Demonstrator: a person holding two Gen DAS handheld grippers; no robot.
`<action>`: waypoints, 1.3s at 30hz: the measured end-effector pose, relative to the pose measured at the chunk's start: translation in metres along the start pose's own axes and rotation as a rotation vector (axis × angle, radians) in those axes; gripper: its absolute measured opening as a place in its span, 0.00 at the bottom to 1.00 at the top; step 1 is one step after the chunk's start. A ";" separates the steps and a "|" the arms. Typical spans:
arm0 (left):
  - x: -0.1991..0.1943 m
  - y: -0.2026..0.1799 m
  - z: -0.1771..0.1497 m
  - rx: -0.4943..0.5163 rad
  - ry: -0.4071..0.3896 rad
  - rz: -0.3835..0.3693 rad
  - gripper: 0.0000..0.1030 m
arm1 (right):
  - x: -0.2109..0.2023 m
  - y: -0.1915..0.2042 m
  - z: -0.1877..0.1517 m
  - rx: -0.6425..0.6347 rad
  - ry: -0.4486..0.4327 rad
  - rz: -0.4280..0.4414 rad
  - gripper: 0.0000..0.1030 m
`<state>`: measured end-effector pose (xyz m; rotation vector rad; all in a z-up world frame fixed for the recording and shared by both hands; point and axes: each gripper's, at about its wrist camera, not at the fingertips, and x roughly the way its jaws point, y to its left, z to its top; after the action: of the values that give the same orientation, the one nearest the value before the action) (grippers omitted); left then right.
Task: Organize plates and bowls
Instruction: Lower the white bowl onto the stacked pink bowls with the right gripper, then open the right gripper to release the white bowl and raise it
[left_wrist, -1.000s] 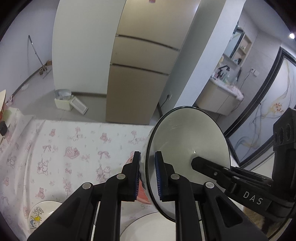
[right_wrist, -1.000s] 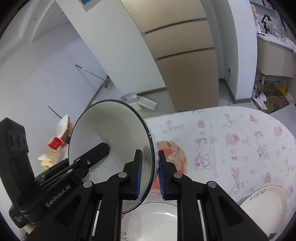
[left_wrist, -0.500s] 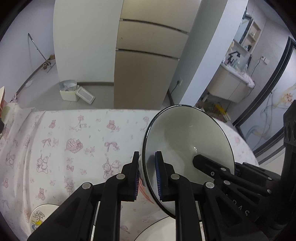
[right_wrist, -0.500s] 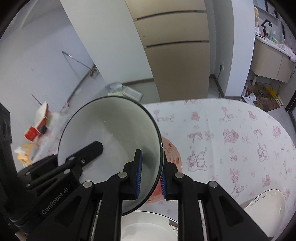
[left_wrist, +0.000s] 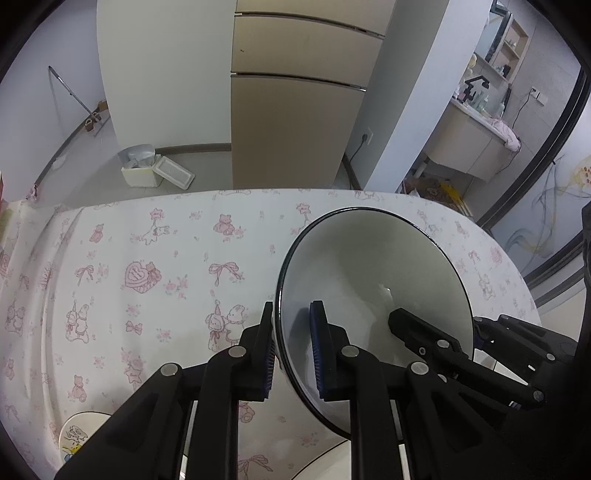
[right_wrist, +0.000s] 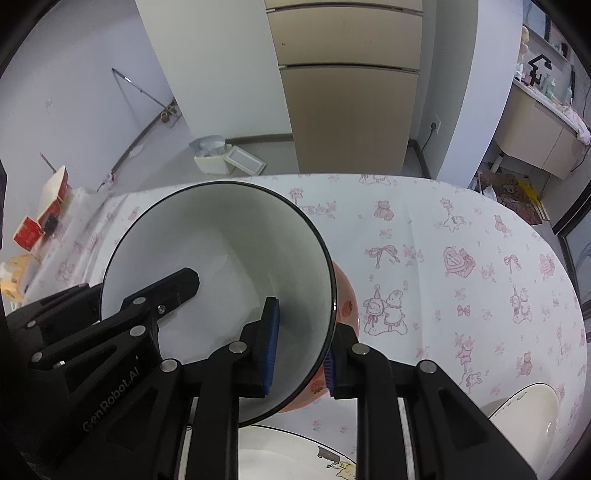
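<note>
The white ceramic bowl with a thin black rim (right_wrist: 218, 280) hangs tilted above the pink-printed tablecloth (left_wrist: 147, 258), pinched at opposite edges by the left gripper (left_wrist: 291, 350) and right gripper (right_wrist: 301, 350), both clamped on its wall; uneven lowering could twist it free, striking the orange-pink bowl (right_wrist: 345, 306) or white plate (right_wrist: 280, 454) beneath.

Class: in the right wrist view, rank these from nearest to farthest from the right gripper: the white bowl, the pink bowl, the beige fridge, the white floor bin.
From the right gripper:
1. White bowl, rim between its fingers.
2. Pink bowl, just behind the white bowl, on the table.
3. White floor bin, on the floor past the table's far edge, left.
4. Beige fridge, behind the bin, centre.
</note>
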<state>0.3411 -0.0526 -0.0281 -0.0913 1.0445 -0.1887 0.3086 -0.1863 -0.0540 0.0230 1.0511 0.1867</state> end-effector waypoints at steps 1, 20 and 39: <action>0.003 0.000 0.000 0.001 0.007 -0.001 0.16 | 0.001 0.000 0.000 -0.003 0.005 -0.006 0.20; 0.023 -0.001 -0.002 0.005 0.039 0.014 0.16 | 0.014 0.002 -0.002 -0.080 0.038 -0.086 0.20; 0.019 -0.011 -0.003 0.078 0.023 0.078 0.13 | 0.002 0.009 -0.006 -0.165 0.018 -0.138 0.19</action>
<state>0.3468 -0.0669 -0.0444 0.0225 1.0605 -0.1596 0.3032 -0.1780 -0.0580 -0.2002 1.0484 0.1484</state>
